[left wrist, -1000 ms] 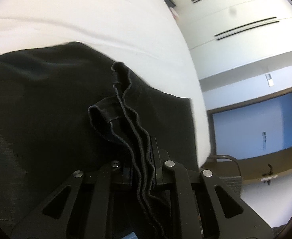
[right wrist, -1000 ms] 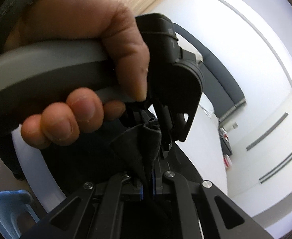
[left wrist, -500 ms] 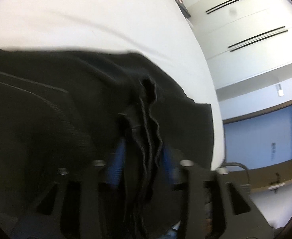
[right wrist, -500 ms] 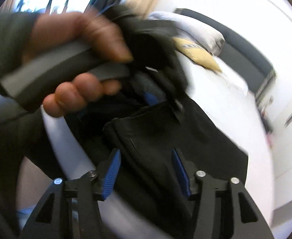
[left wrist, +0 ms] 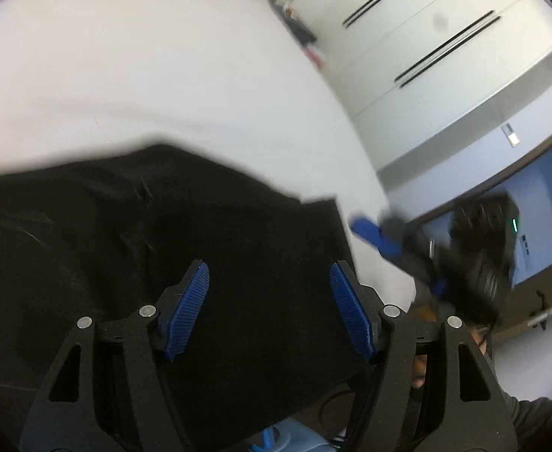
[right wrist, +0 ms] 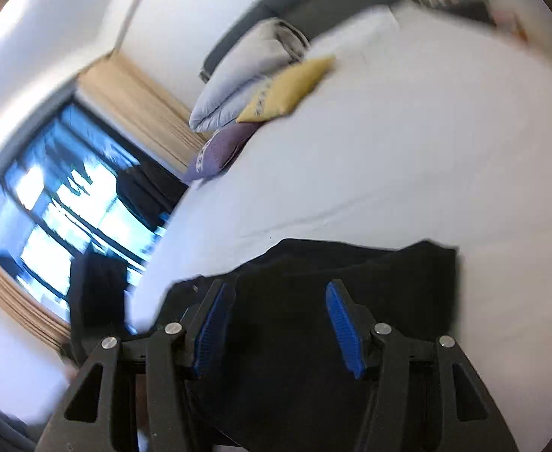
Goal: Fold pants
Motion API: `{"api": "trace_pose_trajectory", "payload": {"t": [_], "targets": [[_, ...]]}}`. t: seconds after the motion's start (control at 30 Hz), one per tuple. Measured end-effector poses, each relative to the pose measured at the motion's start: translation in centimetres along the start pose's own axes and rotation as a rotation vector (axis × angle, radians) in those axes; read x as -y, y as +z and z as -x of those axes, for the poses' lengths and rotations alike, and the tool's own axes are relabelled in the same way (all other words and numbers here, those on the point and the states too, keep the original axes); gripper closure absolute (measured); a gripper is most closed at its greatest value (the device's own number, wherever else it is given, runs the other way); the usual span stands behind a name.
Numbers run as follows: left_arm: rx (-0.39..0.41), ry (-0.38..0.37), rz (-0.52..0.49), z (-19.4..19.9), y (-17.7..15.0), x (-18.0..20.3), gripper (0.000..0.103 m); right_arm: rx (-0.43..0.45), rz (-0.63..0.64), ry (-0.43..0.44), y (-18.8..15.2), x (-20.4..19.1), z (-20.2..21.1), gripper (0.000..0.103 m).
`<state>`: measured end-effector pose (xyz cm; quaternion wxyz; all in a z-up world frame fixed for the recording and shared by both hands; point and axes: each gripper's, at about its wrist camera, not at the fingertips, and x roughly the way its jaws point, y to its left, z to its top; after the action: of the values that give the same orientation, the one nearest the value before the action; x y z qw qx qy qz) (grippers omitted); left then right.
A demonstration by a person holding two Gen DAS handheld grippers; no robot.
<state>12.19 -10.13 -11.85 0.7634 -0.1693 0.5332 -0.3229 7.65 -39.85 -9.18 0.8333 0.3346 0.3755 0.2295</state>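
Note:
The black pants [left wrist: 162,233] lie flat in a folded block on the white bed [left wrist: 162,75]. My left gripper [left wrist: 270,275] is open and empty above them, blue pads [left wrist: 185,309] spread wide. In the left wrist view my right gripper [left wrist: 407,248] shows blurred at the pants' right edge. In the right wrist view the pants [right wrist: 370,271] lie below my open, empty right gripper [right wrist: 276,297], whose blue pads [right wrist: 341,324] are spread.
Grey, yellow and purple pillows [right wrist: 268,86] lie at the head of the bed [right wrist: 389,132]. A window with curtains [right wrist: 61,203] is to the left. White wardrobe doors [left wrist: 426,37] stand beyond the bed. The bed's near edge is just under the grippers.
Both grippers were shut on bunched pants fabric a second ago. They have opened and let go, and the pants now lie flat on the bed. Both grippers have pulled apart.

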Motion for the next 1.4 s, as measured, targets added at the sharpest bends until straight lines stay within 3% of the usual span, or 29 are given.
{"api": "trace_pose_trajectory", "payload": {"t": [0.1,0.13,0.17,0.2,0.3,0.37,0.47,0.5,0.57,0.6,0.63,0.67,0.73,0.8,0.93,1.0,1.03,1.07,1.1,1.13,1.17,1.2,1.23,1.27,1.3,1.33,1.4], "targets": [[-0.054,0.02,0.012,-3.3,-2.2,-0.5,0.038,-0.066,-0.146,0.01,0.1,4.1,-3.3,0.047],[-0.033,0.03,-0.03,-3.5,-3.2,-0.2,0.038,-0.078,-0.165,-0.042,-0.2,5.7,-3.7,0.063],[-0.016,0.04,-0.068,-3.5,-3.9,0.2,0.038,-0.08,-0.172,-0.053,-1.2,5.9,-3.8,0.091],[-0.003,0.045,-0.091,-3.3,-4.7,0.5,0.038,-0.082,-0.208,-0.049,-1.0,7.7,-3.6,0.103],[0.029,0.019,-0.065,-2.1,-6.3,0.0,0.038,-0.035,-0.27,-0.064,-1.5,8.3,-1.2,0.103],[0.034,0.024,-0.064,-1.9,-7.0,0.5,0.038,-0.022,-0.204,-0.078,-1.7,5.7,0.6,0.087],[0.044,0.022,-0.103,-1.0,-8.0,1.8,0.038,-0.048,-0.129,0.115,-4.1,1.1,2.3,0.065],[0.031,0.032,-0.111,-1.9,-8.5,2.5,0.038,-0.07,-0.1,0.151,-5.7,-0.5,2.2,0.064],[0.031,0.059,-0.125,-2.4,-10.0,2.2,0.038,-0.12,-0.095,0.166,-8.4,-0.5,2.1,0.05],[0.042,0.058,-0.13,-2.8,-10.1,2.2,0.038,-0.163,-0.116,0.135,-10.3,0.5,1.6,0.053],[0.053,0.06,-0.144,-2.8,-10.6,2.4,0.038,-0.177,-0.119,0.097,-12.4,2.4,1.3,0.091],[0.057,0.062,-0.149,-2.6,-10.8,2.5,0.038,-0.146,-0.109,0.066,-12.9,2.8,1.7,0.103],[0.06,0.058,-0.142,-2.4,-11.2,3.0,0.038,-0.147,-0.25,0.07,-13.1,4.7,3.6,0.102],[0.065,0.049,-0.135,-1.0,-11.2,1.4,0.038,-0.134,-0.199,0.017,-11.8,2.8,4.9,0.085],[0.079,0.057,-0.121,-1.7,-11.7,1.5,0.038,-0.068,-0.052,0.221,-9.4,-3.1,6.2,0.04],[0.079,0.059,-0.122,-0.1,-12.5,0.3,0.038,-0.088,-0.034,0.289,-10.0,-3.8,4.5,0.03],[0.081,0.051,-0.118,1.7,-13.5,-1.0,0.038,-0.119,-0.048,0.276,-10.4,-3.3,3.0,0.026],[0.086,0.038,-0.105,2.5,-13.6,-1.4,0.038,-0.189,-0.087,0.193,-11.6,-1.7,1.1,0.032],[0.094,0.019,-0.084,3.0,-13.7,-1.7,0.038,-0.243,-0.111,0.103,-12.7,0.4,0.7,0.05],[0.108,0.023,-0.062,4.2,-13.1,-2.4,0.038,-0.215,-0.089,0.04,-13.1,1.1,1.3,0.09],[0.133,0.043,-0.047,5.2,-13.4,-2.7,0.038,-0.191,-0.092,0.017,-13.1,1.6,2.0,0.094],[0.171,0.067,-0.034,6.8,-13.5,-3.3,0.038,-0.197,-0.145,0.029,-13.3,2.5,3.0,0.093],[0.215,0.075,-0.016,8.6,-13.7,-4.0,0.038,-0.195,-0.185,0.011,-13.2,2.7,4.3,0.084],[0.258,0.077,0.012,10.4,-13.8,-4.8,0.037,-0.183,-0.176,-0.006,-13.2,2.2,5.0,0.067],[0.318,0.094,0.057,12.1,-14.0,-6.1,0.036,-0.149,-0.138,-0.019,-12.8,1.2,5.9,0.058],[0.367,0.112,0.097,13.7,-14.3,-7.2,0.033,-0.127,-0.121,-0.008,-12.6,0.9,6.9,0.052],[0.468,0.143,0.19,17.1,-14.8,-10.1,0.029,-0.091,-0.119,0.046,-11.9,0.1,7.8,0.052]]}}
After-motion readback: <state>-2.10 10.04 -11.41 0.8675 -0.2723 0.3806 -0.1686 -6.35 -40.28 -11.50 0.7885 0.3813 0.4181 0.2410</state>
